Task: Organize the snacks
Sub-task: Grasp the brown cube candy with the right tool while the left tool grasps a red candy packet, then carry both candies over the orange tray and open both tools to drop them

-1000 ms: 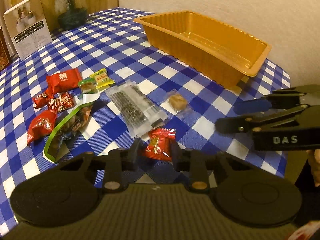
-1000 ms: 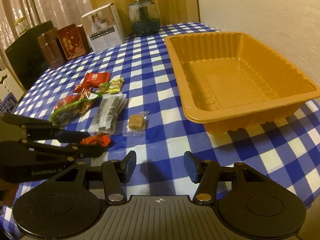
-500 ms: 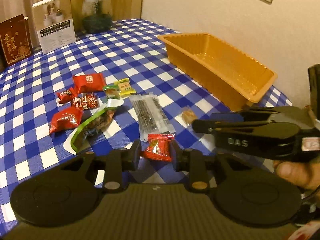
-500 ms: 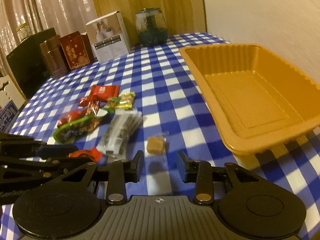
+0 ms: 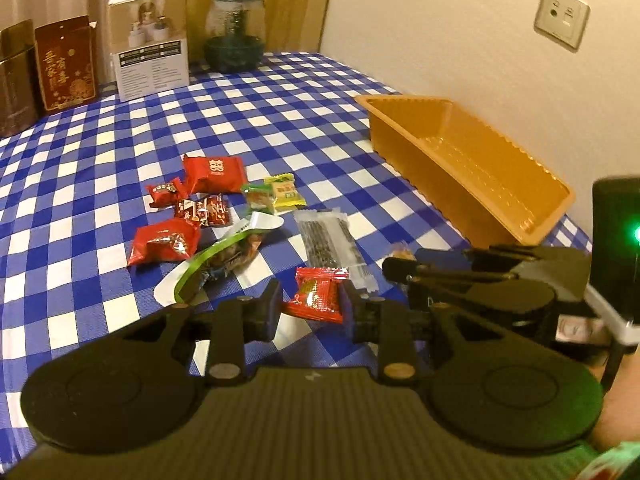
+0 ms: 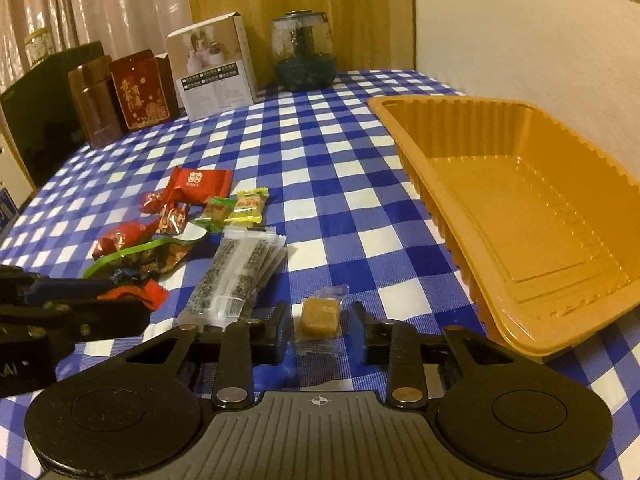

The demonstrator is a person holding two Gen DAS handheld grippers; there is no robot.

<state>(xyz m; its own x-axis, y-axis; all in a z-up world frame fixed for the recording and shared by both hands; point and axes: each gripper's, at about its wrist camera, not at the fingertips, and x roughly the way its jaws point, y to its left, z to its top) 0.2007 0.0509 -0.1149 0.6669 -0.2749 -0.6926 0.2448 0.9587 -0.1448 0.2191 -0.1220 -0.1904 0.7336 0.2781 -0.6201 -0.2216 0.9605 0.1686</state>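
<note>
— What do we hold in our left hand-held gripper [image 5: 310, 312]?
— It is clenched on a small red foil snack packet [image 5: 318, 295], lifted above the blue-white checkered worktop [image 5: 120, 152].
— And the right hand-held gripper [image 6: 320, 330]?
— It grasps the clear-wrapped brown candy cube [image 6: 319, 314]; the empty orange plastic tray [image 6: 520, 208] lies to its right.

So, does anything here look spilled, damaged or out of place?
Nothing stands out. The snacks lie loose on the cloth, wrappers intact, and the orange tray sits upright and empty.

Dim, warm amber cast throughout; fisheye bending toward 12 and 3 o'clock edges; black vignette at corners; soft noisy detail (green lamp flare [image 5: 636, 235] at 3 o'clock).
</note>
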